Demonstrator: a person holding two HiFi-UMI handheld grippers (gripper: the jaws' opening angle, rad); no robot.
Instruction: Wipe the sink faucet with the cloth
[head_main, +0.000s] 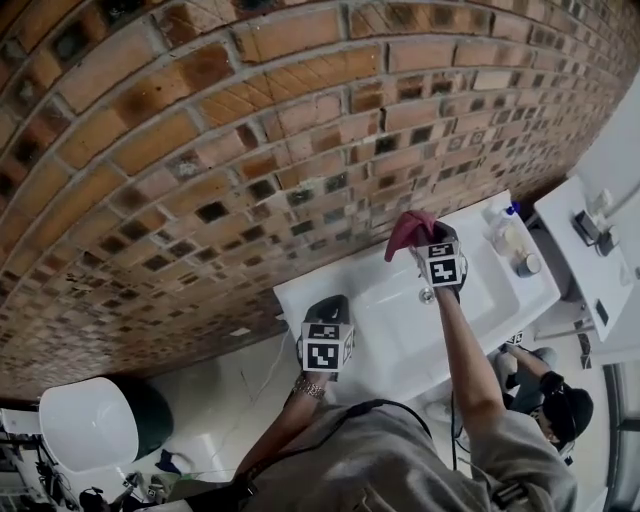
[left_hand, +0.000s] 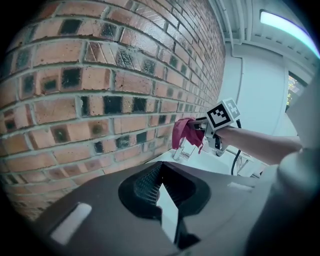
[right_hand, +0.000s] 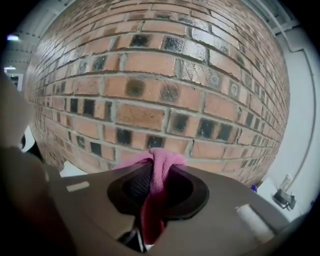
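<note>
At the back of a white sink (head_main: 395, 340), hard by a brick wall (head_main: 200, 150), the R gripper (head_main: 428, 245) is clamped on a pink cloth (head_main: 408, 230), which bunches out past its jaw tips and hangs at the top of the chrome faucet (left_hand: 179, 148) just below them. L gripper (head_main: 328, 305), jaws together w/ nothing between, hovers by the sink's front edge, well apart from cloth & faucet, which lie ahead of its tips.
</note>
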